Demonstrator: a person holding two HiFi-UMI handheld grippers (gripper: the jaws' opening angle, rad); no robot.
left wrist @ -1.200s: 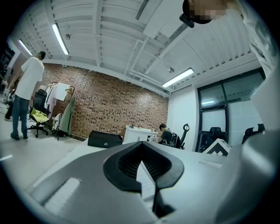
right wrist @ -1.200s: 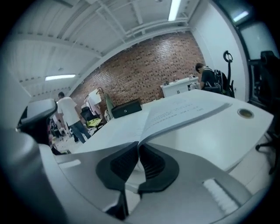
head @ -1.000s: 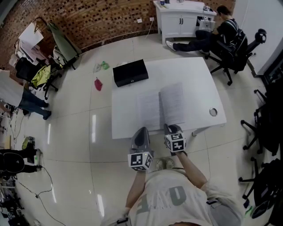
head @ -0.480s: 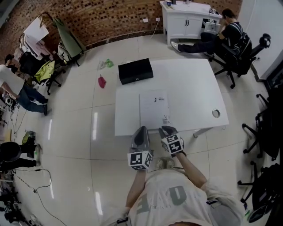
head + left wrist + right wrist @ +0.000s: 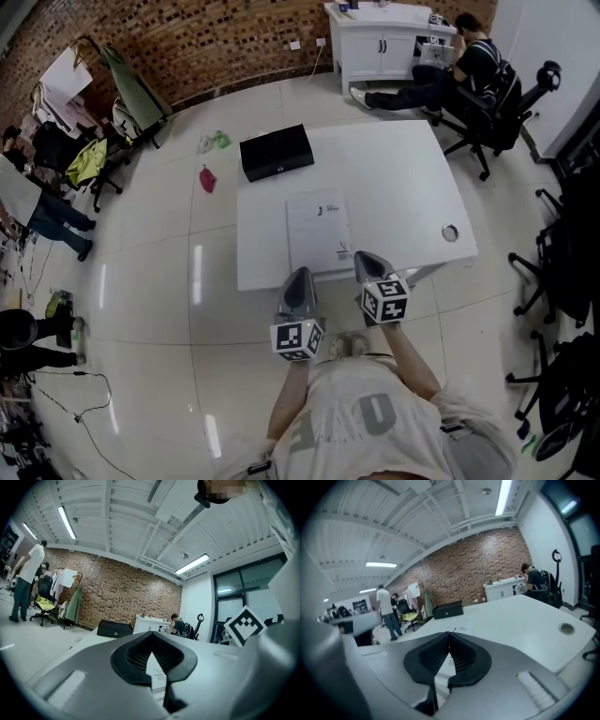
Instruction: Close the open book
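Note:
The book [image 5: 319, 232] lies closed on the white table [image 5: 403, 169], its pale cover up, near the table's front edge. My right gripper [image 5: 364, 259] hovers just off the book's near right corner, shut with nothing between its jaws. My left gripper [image 5: 300, 277] is at the table's front edge, left of the book's near end, and is also shut and empty. In the left gripper view the book [image 5: 156, 673] shows just beyond the closed tips [image 5: 151, 633]. In the right gripper view the closed tips [image 5: 450, 633] point across the table over the book [image 5: 461, 629].
A black case [image 5: 277, 153] sits at the table's far left corner. A round cable hole [image 5: 450, 232] is near the right edge. Office chairs [image 5: 487, 112] and a seated person stand beyond the table's far right; other people are at the room's left.
The book was open a second ago; its right half swung over and it now lies closed. My right gripper has lifted off the cover and drawn back. The left gripper stayed put.

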